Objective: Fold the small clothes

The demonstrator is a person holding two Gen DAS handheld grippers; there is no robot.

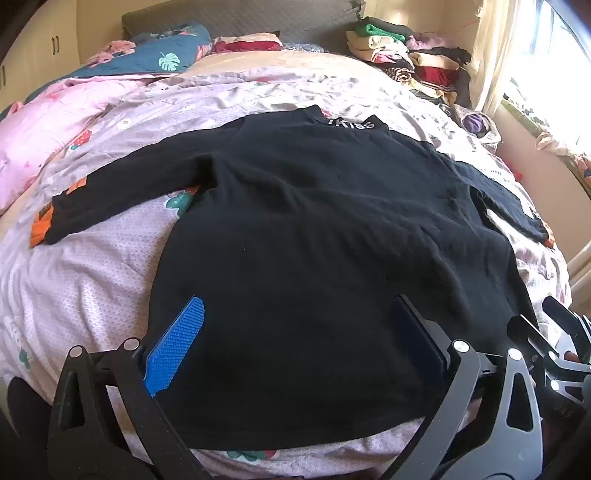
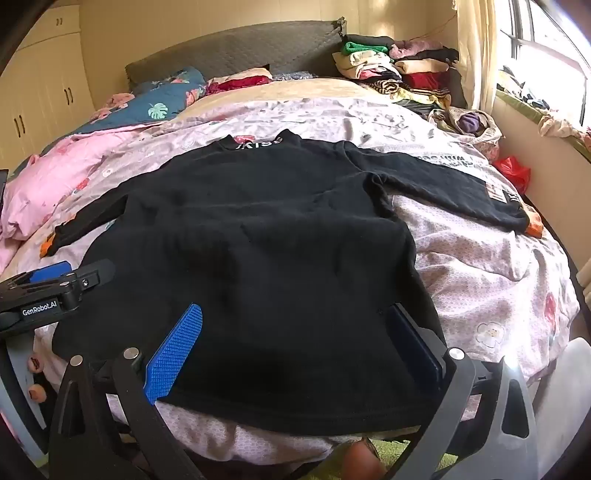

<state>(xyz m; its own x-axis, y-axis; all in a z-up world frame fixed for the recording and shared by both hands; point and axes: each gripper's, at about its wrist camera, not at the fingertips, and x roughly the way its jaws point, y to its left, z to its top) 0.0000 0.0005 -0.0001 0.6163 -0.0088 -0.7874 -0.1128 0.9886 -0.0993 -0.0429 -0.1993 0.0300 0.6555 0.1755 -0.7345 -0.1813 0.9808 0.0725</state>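
**poster1:** Sweater point(image 1: 314, 236) was spread flat on the bed point(image 1: 92, 266), black one with long sleeves, collar pointing away toward the headboard point(image 1: 240, 18), both sleeves stretched out sideways with orange cuffs at the ends. Hem was nearest the cameras.

**poster2:** and the tongs?

**poster1:** Both released, jaws spread wide. Left gripper point(image 1: 295, 339) sat over the hem on the left side, right gripper point(image 2: 295, 343) over the hem on the right side. Blue pads were either side of the cloth, nothing pinched as far as I could see.

**poster2:** anything else on there?

**poster1:** Pink floral duvet point(image 2: 480, 266) underneath, plus a pile of folded clothes point(image 2: 399, 70) in the far right corner by the window point(image 2: 546, 48).
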